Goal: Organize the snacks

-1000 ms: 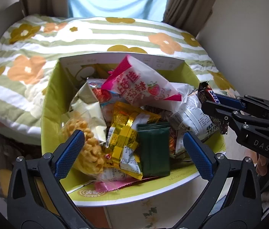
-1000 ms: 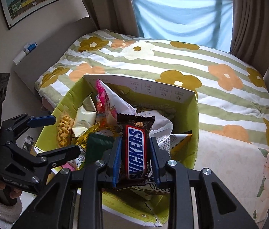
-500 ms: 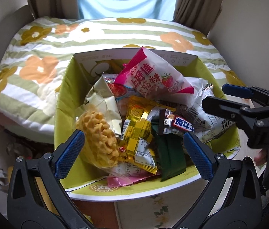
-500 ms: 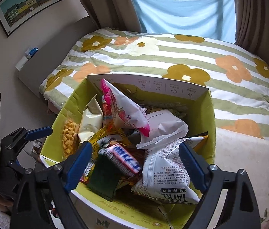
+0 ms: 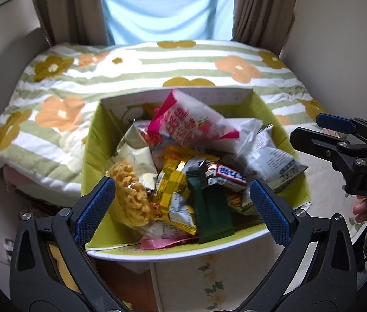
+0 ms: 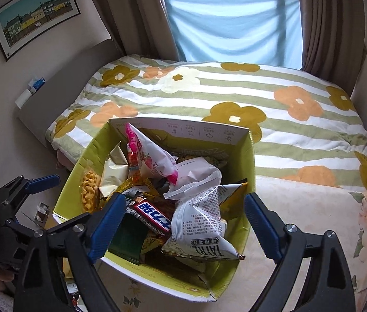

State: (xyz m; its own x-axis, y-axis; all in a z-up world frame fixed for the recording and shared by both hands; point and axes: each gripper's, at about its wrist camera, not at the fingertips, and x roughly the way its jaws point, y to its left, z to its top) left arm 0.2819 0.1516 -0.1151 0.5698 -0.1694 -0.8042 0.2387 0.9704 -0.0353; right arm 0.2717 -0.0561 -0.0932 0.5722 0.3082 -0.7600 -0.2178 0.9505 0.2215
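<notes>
Box (image 6: 251, 156): open cardboard carton, yellow-green inside, white rim; directly ahead of and below both claws; stands against the foot of a bed.

Left claw (image 5: 183, 205): jaws wide apart, nothing between the pads; blue pads frame the near half of the box. Seen from the right wrist view at far left (image 6: 40, 182), beside the box's left wall.

Right claw (image 6: 183, 223): jaws wide apart, nothing held; they have just been opening. From the left wrist view it sits off to the right of the box (image 5: 339, 130), clear of the contents.

Contents, all loose in the box:
- Snickers bar (image 6: 152, 217): lies tilted on top of the pile, just ahead of the right claw's left pad, not touched by it; also between the left claw's pads, farther in (image 5: 225, 176).
- Dark green packet (image 5: 212, 208): under and nearer than the bar.
- Yellow foil packet (image 5: 173, 182): left of the green one.
- Clear bag of yellow curled snacks (image 5: 131, 195): beside the left claw's left pad.
- Pink-and-white strawberry bag (image 5: 193, 122): propped at the far side.
- White printed bag (image 6: 201, 223): between the right claw's pads, right of the bar.

Bed (image 6: 235, 96): beyond the box, striped cover with flowers.
</notes>
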